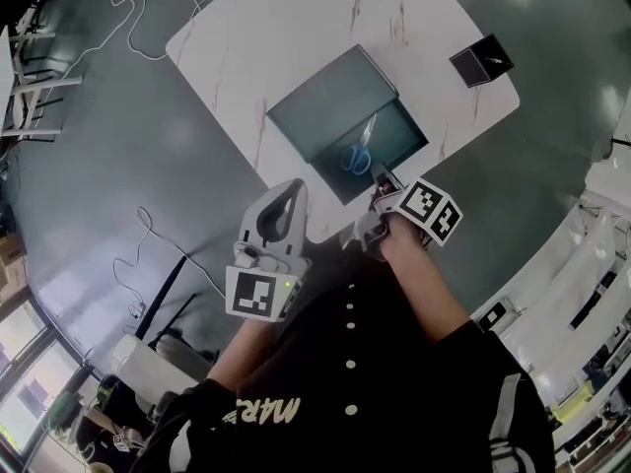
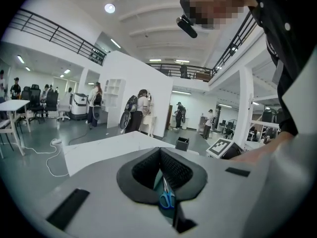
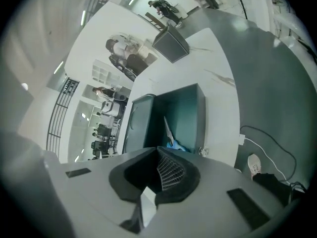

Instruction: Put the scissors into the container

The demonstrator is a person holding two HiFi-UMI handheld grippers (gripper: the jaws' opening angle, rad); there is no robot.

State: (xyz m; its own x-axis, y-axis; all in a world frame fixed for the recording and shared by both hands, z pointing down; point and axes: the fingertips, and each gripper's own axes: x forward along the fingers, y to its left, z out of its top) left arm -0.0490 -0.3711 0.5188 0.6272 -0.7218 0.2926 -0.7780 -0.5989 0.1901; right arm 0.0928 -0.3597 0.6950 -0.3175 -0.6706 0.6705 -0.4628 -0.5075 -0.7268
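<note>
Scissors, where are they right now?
In the head view, the scissors lie inside the open teal container on the white table, just ahead of the right tool.

On my head view, a white marble-veined tabletop with rounded corners [image 1: 296, 37] fills the upper middle of the frame, standing on a smooth grey-green floor [image 1: 118, 166]. Two things rest directly on it. A dark teal rectangular container [image 1: 406, 134] sits near the table's lower edge at frame centre, with its lid panel lying open on the upper-left side. A small black cube-shaped box [image 1: 481, 61] sits toward the upper right corner — well apart from the container.
</note>
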